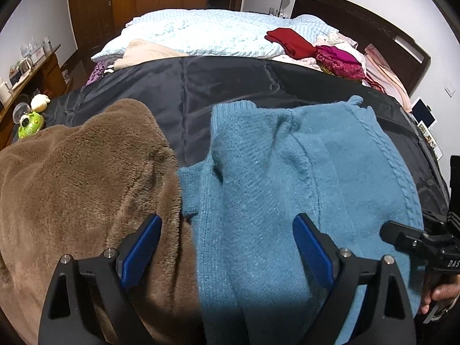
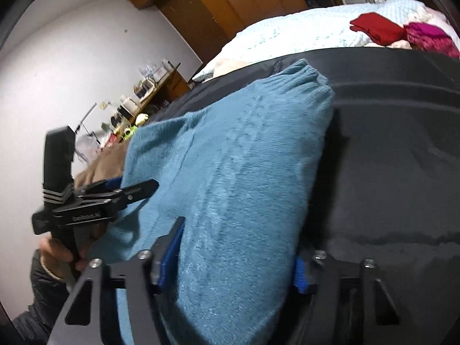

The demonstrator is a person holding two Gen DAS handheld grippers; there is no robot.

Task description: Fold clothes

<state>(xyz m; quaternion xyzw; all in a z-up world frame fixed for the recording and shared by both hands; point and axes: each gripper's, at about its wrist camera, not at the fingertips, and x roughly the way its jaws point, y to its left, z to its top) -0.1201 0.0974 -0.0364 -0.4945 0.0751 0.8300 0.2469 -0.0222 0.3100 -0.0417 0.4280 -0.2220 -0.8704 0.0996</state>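
Located blue sweater [image 1: 287,172] lying folded on dark quilt [image 1: 230,80], filling centre to 3 o'clock of the left wrist view. Noted brown fleece [image 1: 80,172] touching its edge at 9 o'clock. Traced long axis in both views: from 6 o'clock, near the jaws, out to about 1 o'clock at the far ribbed end.

Found left gripper [image 1: 227,221] with jaws spread wide and nothing between the pads, hovering over the seam between brown fleece and blue sweater. Left pad over fleece, right pad over knit. No contact visible.

Found right gripper [image 2: 238,247] straddling the sweater's near end at 6 o'clock of the right wrist view, jaws part-way closed across the short axis, thick fold bunched between the pads. Appears pressed from both sides; judged as a grip on the blue sweater. Less sure on the 3 o'clock side, there at the very edge of the knit.

Judged right hand nearer to the work, already on the sweater's 3 o'clock edge. Left jaws offset to 9 o'clock of the sweater's midline; likely in need of a shift toward 3 o'clock before closing. Risk: catching brown fleece together with the knit.

Step in hand, by estimate: taking hold of the near end for a fold toward 12 o'clock.
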